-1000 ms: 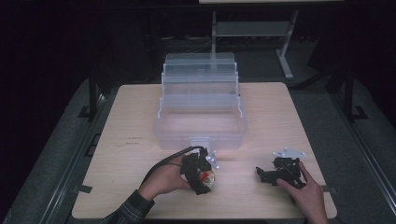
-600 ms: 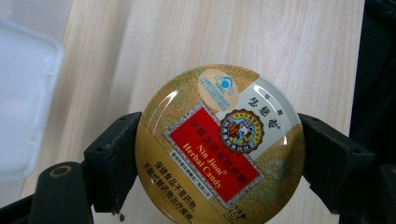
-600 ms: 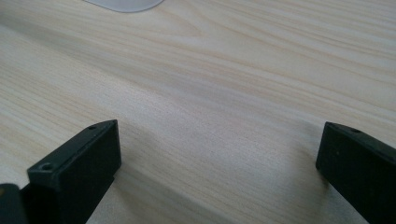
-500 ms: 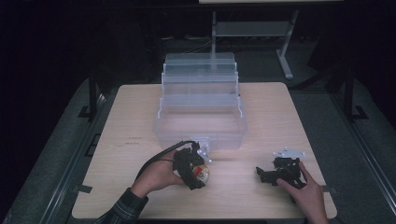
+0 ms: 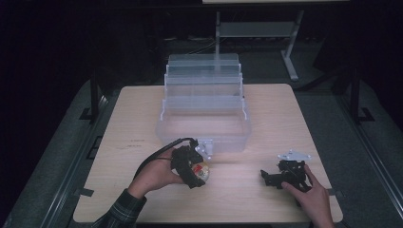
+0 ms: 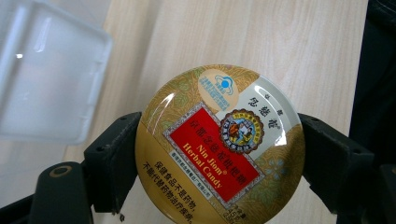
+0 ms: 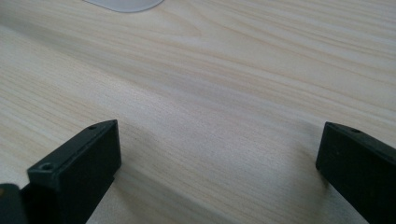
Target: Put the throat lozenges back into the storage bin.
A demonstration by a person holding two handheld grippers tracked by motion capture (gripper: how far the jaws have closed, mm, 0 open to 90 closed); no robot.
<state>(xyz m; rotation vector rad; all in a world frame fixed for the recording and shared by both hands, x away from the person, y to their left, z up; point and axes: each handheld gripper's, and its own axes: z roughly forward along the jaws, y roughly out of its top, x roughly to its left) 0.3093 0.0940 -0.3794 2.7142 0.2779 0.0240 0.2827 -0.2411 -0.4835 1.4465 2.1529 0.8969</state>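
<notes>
— How is the left hand (image 5: pixel 154 175) placed?
— It comes in from seven o'clock, wrist bent, its gripper (image 5: pixel 190 167) low over the desk (image 5: pixel 285 118), just at six o'clock of the clear box (image 5: pixel 204 109). Its fingers (image 6: pixel 112 158) clamp the round candy tin (image 6: pixel 219 144) by its sides.
— And the right?
— The right hand (image 5: pixel 309 194) rests its gripper (image 5: pixel 280 175) on the desk at five o'clock, fingers (image 7: pixel 79 168) spread wide, holding nothing.

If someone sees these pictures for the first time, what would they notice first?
Probably the round candy tin, gold with a red label, clamped between the jaws of the left gripper at the table's near side. Behind it stands a clear tiered plastic box, opened in steps, at mid-table. The right gripper rests open on the wooden table.
</notes>
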